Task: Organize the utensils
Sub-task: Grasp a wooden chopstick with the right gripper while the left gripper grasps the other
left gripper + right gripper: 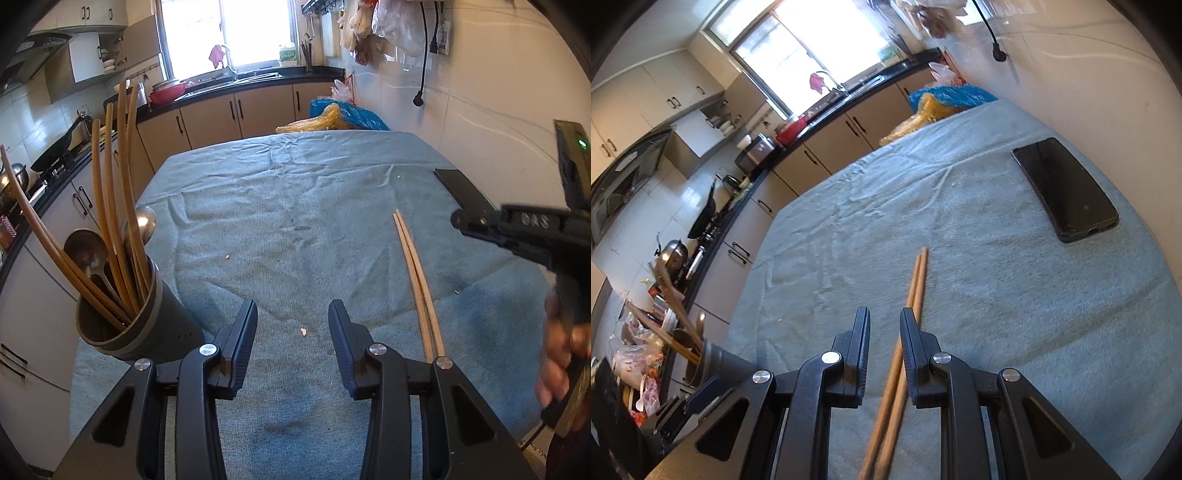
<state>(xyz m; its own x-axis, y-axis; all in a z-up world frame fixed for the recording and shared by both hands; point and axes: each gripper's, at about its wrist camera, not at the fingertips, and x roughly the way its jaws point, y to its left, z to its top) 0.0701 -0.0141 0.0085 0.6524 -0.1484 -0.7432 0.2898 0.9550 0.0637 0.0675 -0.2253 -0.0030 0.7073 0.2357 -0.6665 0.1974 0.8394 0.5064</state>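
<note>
Blue cloth [295,206] covers our table, with kitchen counters and a bright window beyond.

From the left wrist, we see our left claw [292,332] spread over bare cloth, nothing between its jaws. A grey holder [147,325] stands just left of it at the near left edge, already stuffed with chopsticks and spoons. One pair of chopsticks [417,280] lies on the cloth to the right of this claw, its long axis running near to far, the far tips a little leftward. A phone [461,192] lies farther off on the right. Our right claw's body comes in from the right edge above that pair, gripped by a hand [561,354]; its tips are not shown here.

From the right wrist, we see our right claw [884,332] narrowly parted, holding nothing. The chopsticks [916,284] run from under the camera out past the right jaw, along the way the claw points; near the tips they cross just in front of and under that jaw, while nearer us they show in the gap. We cannot tell whether the jaw touches them. The holder [720,363] sits far left, the phone [1067,188] far right.

We judge the right hand nearer, so the pickup is its job, but the jaws lie along the sticks, not across them, and a slight shift right looks needed to straddle both.
</note>
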